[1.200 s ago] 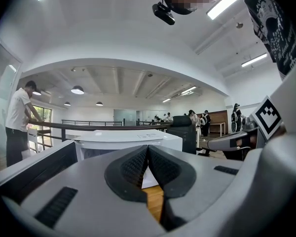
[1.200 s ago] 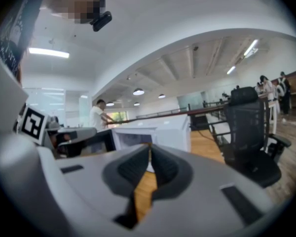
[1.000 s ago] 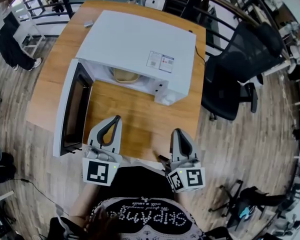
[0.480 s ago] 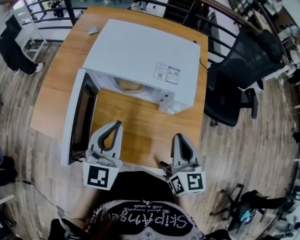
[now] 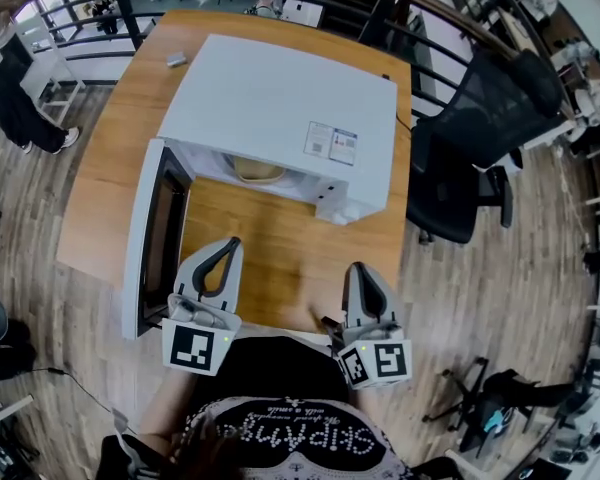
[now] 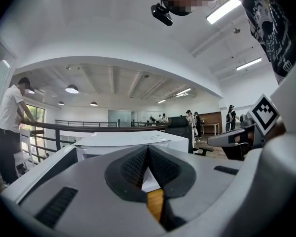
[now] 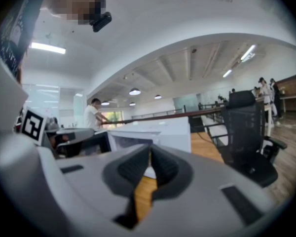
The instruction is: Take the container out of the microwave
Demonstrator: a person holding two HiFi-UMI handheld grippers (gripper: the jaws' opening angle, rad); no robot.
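Find beige rounded container (image 5: 255, 171) inside white boxy microwave (image 5: 280, 108) mid-table, dark-windowed door (image 5: 155, 238) swung open toward left edge. Note left gripper (image 5: 230, 241) and right gripper (image 5: 358, 266) near front edge of wood-grain table (image 5: 285, 253), jaws of each pressed together on nothing. Note black mesh chair (image 5: 480, 138) off right edge, small grey item (image 5: 177, 60) at far left corner.
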